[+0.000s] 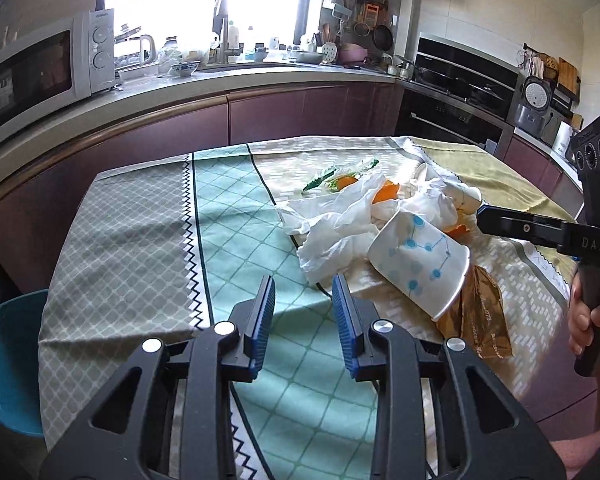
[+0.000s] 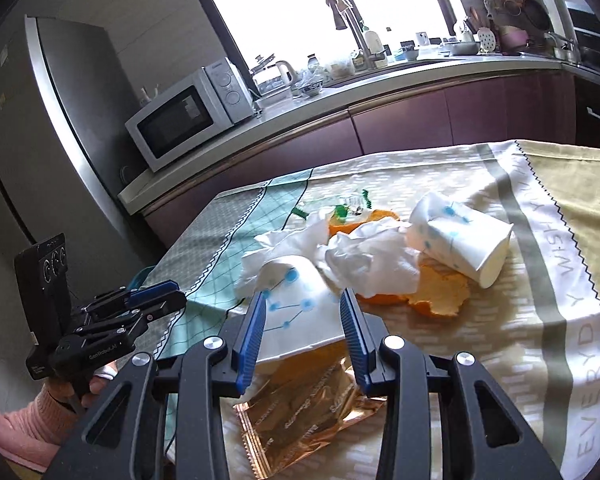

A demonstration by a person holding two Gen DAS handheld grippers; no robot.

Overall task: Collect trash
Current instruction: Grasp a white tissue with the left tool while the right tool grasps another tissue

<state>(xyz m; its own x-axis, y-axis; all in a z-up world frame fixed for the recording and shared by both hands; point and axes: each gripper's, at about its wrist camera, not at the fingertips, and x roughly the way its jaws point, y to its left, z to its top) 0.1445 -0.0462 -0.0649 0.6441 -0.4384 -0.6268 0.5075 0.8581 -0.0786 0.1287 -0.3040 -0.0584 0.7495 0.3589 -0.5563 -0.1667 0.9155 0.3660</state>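
A: Left wrist view first. The left gripper (image 1: 303,300) hangs over the near part of the table (image 1: 148,216), jaws partly apart with only cloth showing between them. The trash sits in one heap toward the far right corner: a cup (image 1: 420,264) on its side nearest us, crumpled tissue (image 1: 336,220) behind it, orange peel (image 1: 386,194) poking out, a gold wrapper (image 1: 480,316) at the cup's mouth. The right gripper (image 1: 512,222) comes in from the right edge, its tips at the heap; from here I cannot tell how its jaws stand.

B: So which piece would you take?

A: Probably the cup. It is stiff and on top, so I'd close across its wall, not the rim, or it may roll.

B: And the right wrist view?

A: The right gripper (image 2: 303,308) has its jaws parted either side of that cup (image 2: 296,312), above the wrapper (image 2: 300,412); nothing is pinched. A second cup (image 2: 460,244) lies further back toward the right edge, beside peel (image 2: 440,296) and tissue (image 2: 364,260). The left gripper (image 2: 156,296) waits off the left edge, narrowly parted and empty.

B: Risk?

A: Snagging tissue with the cup. I'd judge a slow, square closing best.
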